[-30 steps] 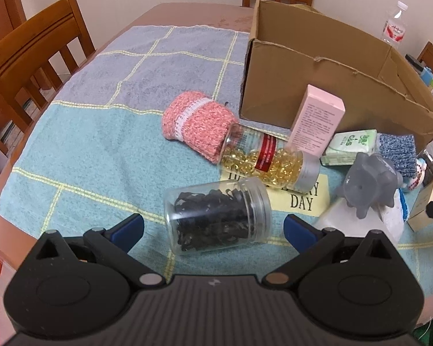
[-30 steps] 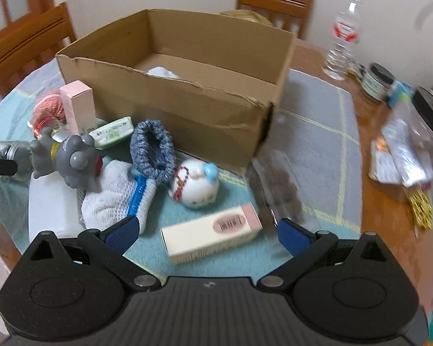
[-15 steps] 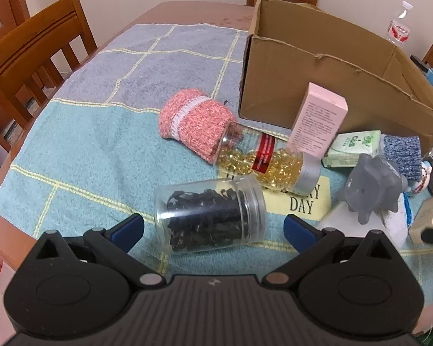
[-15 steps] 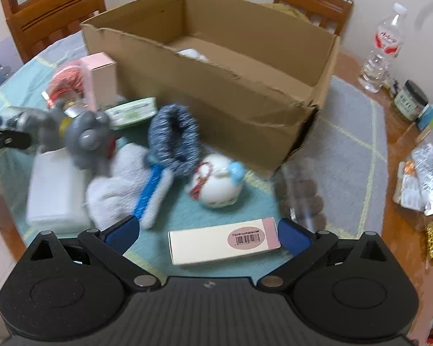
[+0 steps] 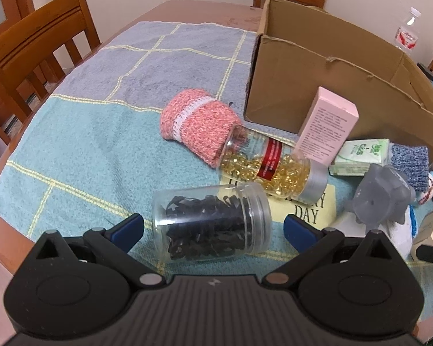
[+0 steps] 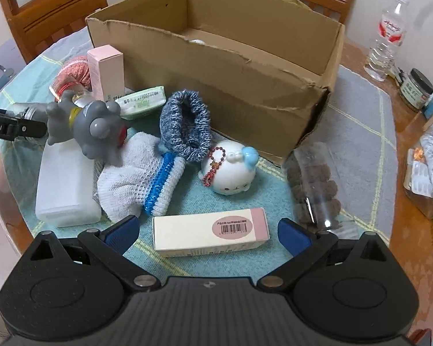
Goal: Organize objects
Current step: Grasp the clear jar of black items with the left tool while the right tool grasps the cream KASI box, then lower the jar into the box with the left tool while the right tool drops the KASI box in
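Note:
My left gripper (image 5: pixel 213 226) is open, its blue pads on either side of a clear jar of black clips (image 5: pixel 210 227) lying on its side on the cloth. My right gripper (image 6: pixel 207 230) is open around a cream and pink carton (image 6: pixel 210 232) lying flat. An open cardboard box (image 6: pixel 231 66) stands behind; it also shows in the left wrist view (image 5: pixel 332 77). A bottle of yellow capsules (image 5: pixel 274 167) and a pink knit roll (image 5: pixel 199 124) lie beyond the jar.
A grey toy (image 6: pixel 86 124), white sock (image 6: pixel 135 184), blue knit roll (image 6: pixel 186 124), white figurine (image 6: pixel 231 173), tube of brown balls (image 6: pixel 314 184) and upright pink carton (image 5: pixel 326 127) crowd the cloth. A water bottle (image 6: pixel 386 43) and packets stand at right. Wooden chairs surround the table.
Both grippers have moved forward and lower: the clip jar now sits between my left pads and the cream carton between my right pads. The objects have not moved.

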